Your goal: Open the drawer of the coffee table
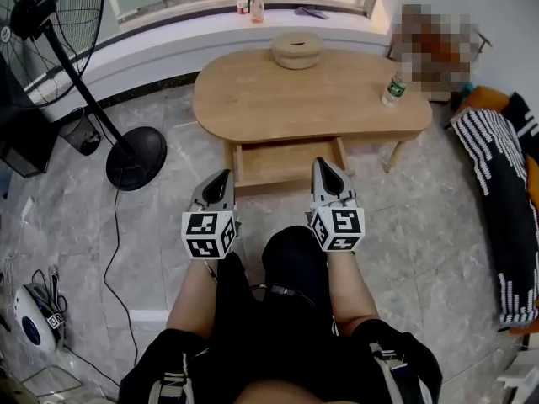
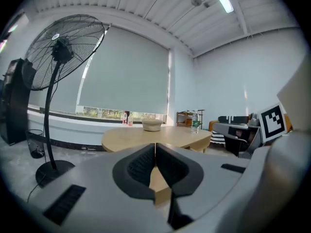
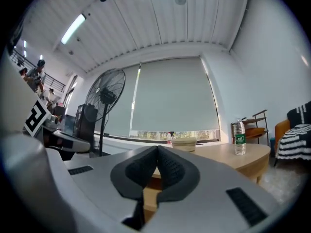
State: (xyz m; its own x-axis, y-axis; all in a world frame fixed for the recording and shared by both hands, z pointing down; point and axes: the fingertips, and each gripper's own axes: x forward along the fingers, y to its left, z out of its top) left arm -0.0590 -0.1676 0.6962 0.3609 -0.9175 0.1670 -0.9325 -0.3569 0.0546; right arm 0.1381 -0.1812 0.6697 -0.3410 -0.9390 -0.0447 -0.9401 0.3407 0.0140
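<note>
Under the near edge of the oval wooden coffee table (image 1: 253, 99) the one drawer (image 1: 286, 162) stands pulled out towards the person, its wooden inside showing. Both grippers are held side by side just in front of it, above the person's knees (image 1: 295, 259): in the head view the left gripper (image 1: 224, 175) lines up with the drawer's left front corner and the right gripper (image 1: 322, 163) with its right one. Each gripper's own view looks level across the tabletop from a little way back, so neither touches the wood. The left gripper's (image 2: 155, 147) black ribbed pads are pressed together with nothing between them, and the right gripper's (image 3: 157, 149) likewise.

On the table sit one woven bowl (image 1: 296, 50) at the far side and one water bottle (image 1: 393, 89) at the right end. Two small bottles (image 1: 242, 0) stand on the window sill behind. One pedestal fan (image 1: 50, 23) stands left of the table (its round base (image 1: 135, 156) near the table's left end), with a small black bin (image 1: 80, 133) beside it. A black-and-white striped cloth (image 1: 497, 175) lies at the right. Only grey tiled floor (image 1: 421, 225) surrounds the open drawer
</note>
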